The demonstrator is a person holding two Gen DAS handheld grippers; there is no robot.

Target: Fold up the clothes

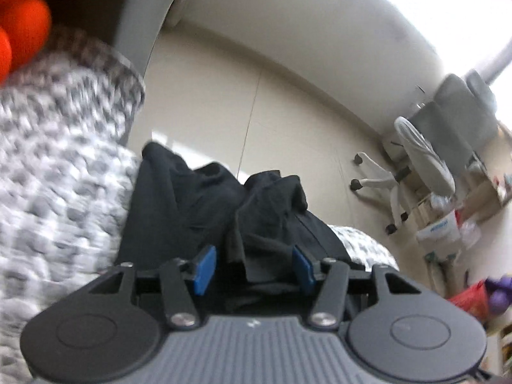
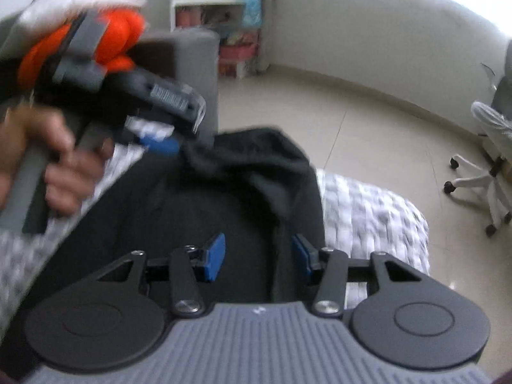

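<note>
Both claws stand spread now, and neither pinches anything. On my left claw (image 1: 252, 268) the blue pads (image 1: 204, 268) are apart, and a bunched fold of the black garment (image 1: 192, 204) lies between them, but I see no pad pressing on the cloth. On my right claw (image 2: 257, 257) the pads (image 2: 215, 257) are apart too, over a flatter part of the same garment (image 2: 224, 224); a seam or edge runs close to the right pad, and I cannot tell if it touches.

I see the garment lying on a grey and white blanket (image 1: 57, 176), with its far end crumpled into a heap near the edge, where the pale tiled floor (image 1: 288, 112) begins.

From the right wrist view I see the left claw (image 2: 160, 145) at the upper left, blurred, with a hand (image 2: 60, 166) around its grey handle. Its blue tip is just at the raised corner of the garment. Something orange (image 2: 118, 35) is behind it, also blurred, so I cannot say what it is.

Farther away stands a white office chair (image 1: 416, 160) on wheels, and a white shelf (image 2: 220, 16) is against the wall.
</note>
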